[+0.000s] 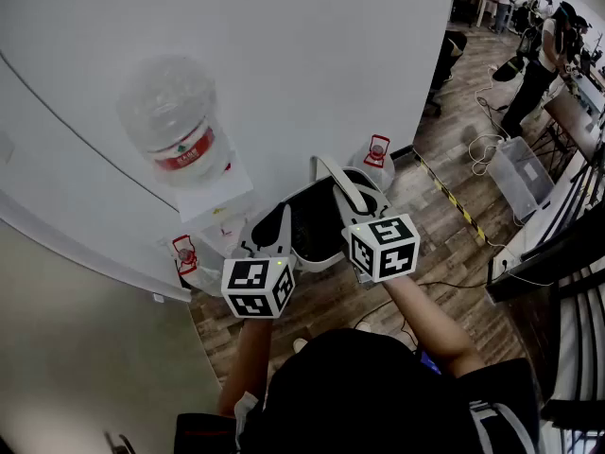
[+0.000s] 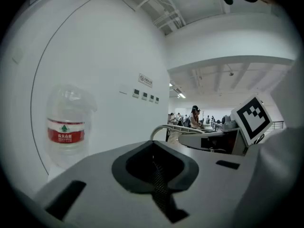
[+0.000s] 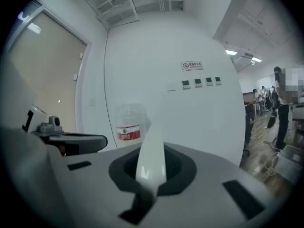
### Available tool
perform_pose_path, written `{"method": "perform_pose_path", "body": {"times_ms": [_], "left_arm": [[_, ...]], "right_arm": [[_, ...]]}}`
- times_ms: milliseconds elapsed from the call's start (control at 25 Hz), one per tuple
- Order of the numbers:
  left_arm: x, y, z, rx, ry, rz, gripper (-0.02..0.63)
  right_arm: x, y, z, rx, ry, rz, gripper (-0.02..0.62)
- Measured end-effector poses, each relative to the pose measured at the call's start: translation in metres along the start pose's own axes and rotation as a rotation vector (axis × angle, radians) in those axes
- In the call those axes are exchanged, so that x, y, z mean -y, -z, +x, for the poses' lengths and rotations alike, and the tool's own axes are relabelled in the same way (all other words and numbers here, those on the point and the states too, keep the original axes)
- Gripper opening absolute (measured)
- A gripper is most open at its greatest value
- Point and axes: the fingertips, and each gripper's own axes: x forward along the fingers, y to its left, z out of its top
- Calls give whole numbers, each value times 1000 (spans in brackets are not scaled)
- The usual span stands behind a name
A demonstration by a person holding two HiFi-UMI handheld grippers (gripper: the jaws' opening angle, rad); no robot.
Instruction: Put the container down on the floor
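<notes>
A white container (image 1: pixel 321 261) with a dark inside hangs above the wood floor (image 1: pixel 454 244), held between my two grippers. Its white strap handle (image 1: pixel 338 183) arches over the top. My right gripper (image 1: pixel 354 214) is shut on that handle, which runs up between its jaws as a white band (image 3: pixel 151 158). My left gripper (image 1: pixel 269 239) sits at the container's left rim, its jaws closed on a dark meshy edge (image 2: pixel 156 179). From the left gripper view the handle (image 2: pixel 164 128) and the right gripper (image 2: pixel 213 141) show just ahead.
A water dispenser with a big clear bottle (image 1: pixel 175 126) stands against the white wall (image 1: pixel 312 55) right ahead. Red-capped jugs (image 1: pixel 378 149) (image 1: pixel 185 253) sit on the floor beside it. A clear plastic box (image 1: pixel 520 173), cables and striped tape lie to the right, people farther off.
</notes>
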Motion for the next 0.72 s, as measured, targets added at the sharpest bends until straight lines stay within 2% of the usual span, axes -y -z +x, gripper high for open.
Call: {"method": "perform_pose_path", "body": {"times_ms": [720], "left_arm": [[46, 9, 30, -6, -22, -17, 15]], "right_arm": [[50, 7, -13, -26, -51, 24, 29]]}}
